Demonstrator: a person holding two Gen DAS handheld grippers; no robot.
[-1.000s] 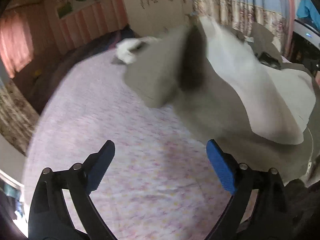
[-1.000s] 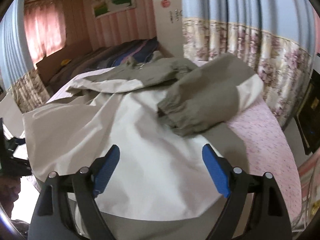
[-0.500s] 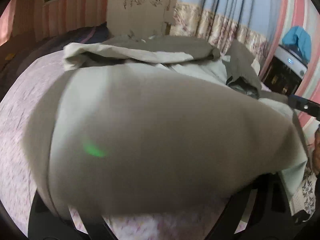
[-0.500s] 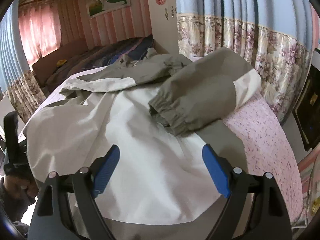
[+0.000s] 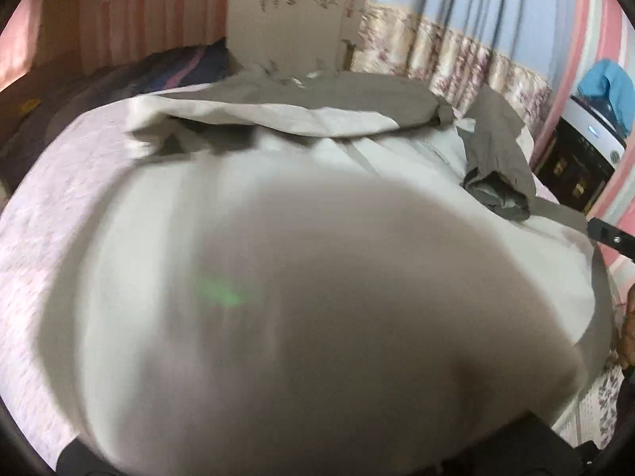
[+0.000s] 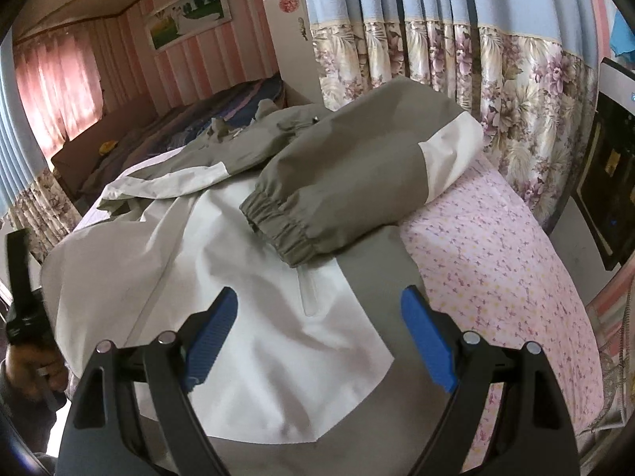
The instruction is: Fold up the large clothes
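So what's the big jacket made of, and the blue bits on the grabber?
The jacket looks like thin woven synthetic, maybe nylon or polyester: smooth, slightly shiny, with crisp creases and a gathered elastic cuff. The blue pads on the right gripper look like matte rubber or plastic, ridged for grip. The bed sheet looks like soft printed cotton, though that is a guess.

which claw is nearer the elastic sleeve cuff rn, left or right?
Right. The right claw hangs open over the jacket's white panel, just short of the cuff. The left claw sits at the jacket's far edge, its fingers buried in fabric, the cuff well across from it.
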